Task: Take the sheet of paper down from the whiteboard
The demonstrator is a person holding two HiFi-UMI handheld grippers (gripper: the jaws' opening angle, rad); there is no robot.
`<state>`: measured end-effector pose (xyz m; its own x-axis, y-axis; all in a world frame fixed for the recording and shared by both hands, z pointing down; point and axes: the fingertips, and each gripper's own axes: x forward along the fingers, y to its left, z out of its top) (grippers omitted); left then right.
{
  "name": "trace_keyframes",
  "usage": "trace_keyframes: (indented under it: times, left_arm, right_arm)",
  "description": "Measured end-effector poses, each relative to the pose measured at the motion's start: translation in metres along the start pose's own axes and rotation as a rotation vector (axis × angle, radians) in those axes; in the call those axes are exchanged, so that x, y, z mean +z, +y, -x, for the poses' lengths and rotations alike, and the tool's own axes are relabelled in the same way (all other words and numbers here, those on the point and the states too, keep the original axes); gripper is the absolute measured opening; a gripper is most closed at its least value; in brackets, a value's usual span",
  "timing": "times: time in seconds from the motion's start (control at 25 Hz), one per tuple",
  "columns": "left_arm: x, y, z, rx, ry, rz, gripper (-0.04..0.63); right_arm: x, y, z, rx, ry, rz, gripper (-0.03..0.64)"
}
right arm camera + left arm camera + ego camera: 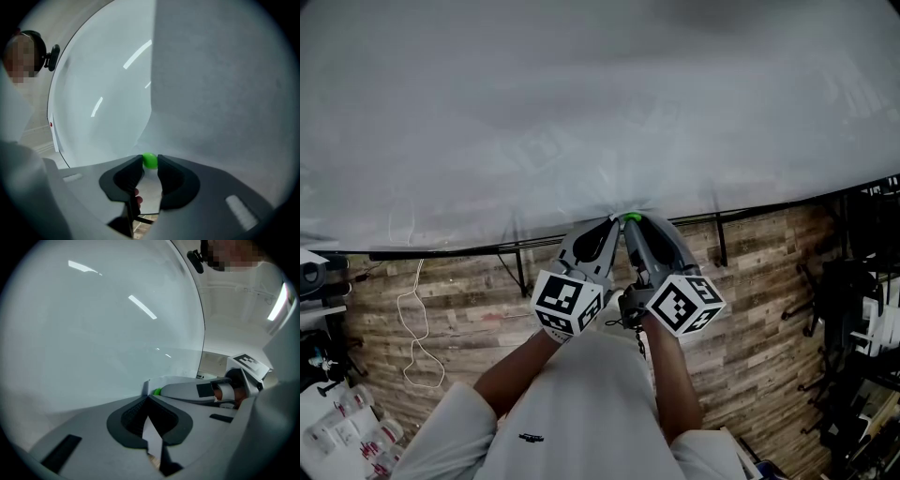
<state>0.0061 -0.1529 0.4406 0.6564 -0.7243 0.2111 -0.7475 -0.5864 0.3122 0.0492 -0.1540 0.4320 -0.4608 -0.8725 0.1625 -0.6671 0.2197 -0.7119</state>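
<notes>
Pinching a corner of the sheet of paper at the lower edge of the whiteboard, the left gripper has its jaws clenched together, with a white sliver of the sheet caught between the dark pads. Just beside it, tip to tip, the right gripper holds its jaws a little apart around a small green magnet, and both tips appear to press on the magnet's sides. The magnet sits against the sheet, which lies flat on the board and rises up the right side of the right gripper view, matte grey next to the board's glossy, light-streaked surface. From the head view the two tools meet at the green dot, their marker cubes side by side above the person's forearms, though sheet and board are hard to tell apart there. Below the board run a dark stand bar, a plank floor and a loose white cable at the left.
</notes>
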Motion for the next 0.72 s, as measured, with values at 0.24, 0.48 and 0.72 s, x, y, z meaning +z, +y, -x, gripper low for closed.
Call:
trace_keyframes:
  times: [0.24,0.48,0.72]
  left_arm:
    - [0.001,-0.002,0.000,-0.002,-0.003,0.003,0.006]
    - [0.001,-0.001,0.001,-0.005,-0.006,0.009,0.006]
    - [0.001,-0.001,0.001,-0.005,-0.005,0.016,0.006]
  right_arm:
    - [0.000,0.000,0.003,0.008,0.009,0.006,0.098]
    - [0.000,0.005,0.008,0.039,0.004,0.010,0.057]
    - [0.001,0.009,0.016,0.060,-0.003,-0.006,0.051]
